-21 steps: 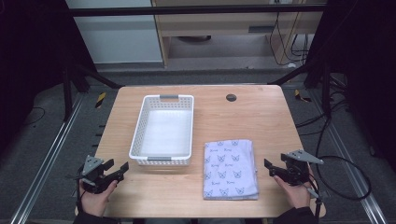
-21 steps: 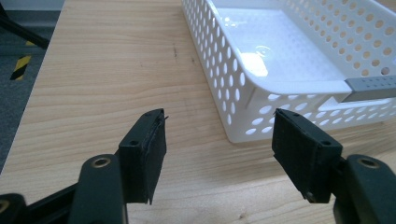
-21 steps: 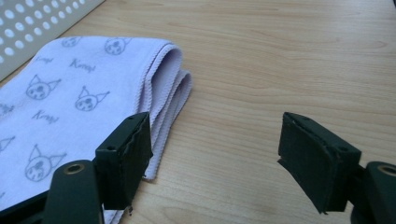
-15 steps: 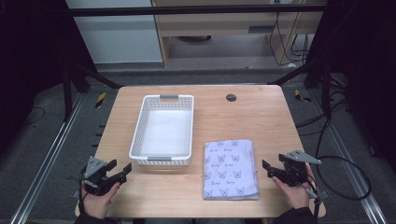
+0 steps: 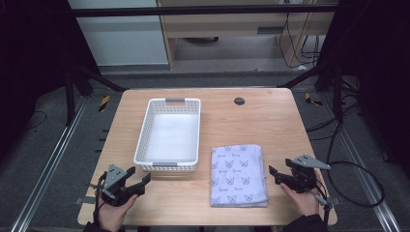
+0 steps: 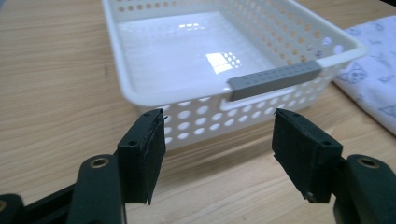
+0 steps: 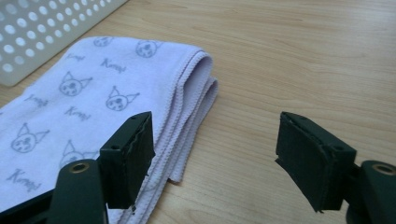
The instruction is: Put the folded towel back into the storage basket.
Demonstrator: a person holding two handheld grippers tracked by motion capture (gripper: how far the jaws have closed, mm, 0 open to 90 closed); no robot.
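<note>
Jaws stand apart and empty on both sides: the left gripper [image 5: 138, 181] faces the basket [image 5: 168, 136] at its one o'clock, probably ready to steady it, while the right gripper [image 5: 275, 175] faces the folded cloth [image 5: 239, 175] at nine o'clock, lined up with its edge.

The table [image 5: 251, 121] is matt wood grain; the basket [image 5: 145, 140] is glossy white perforated plastic; the towel [image 5: 238, 174] is soft printed cloth with stitched edges.
</note>
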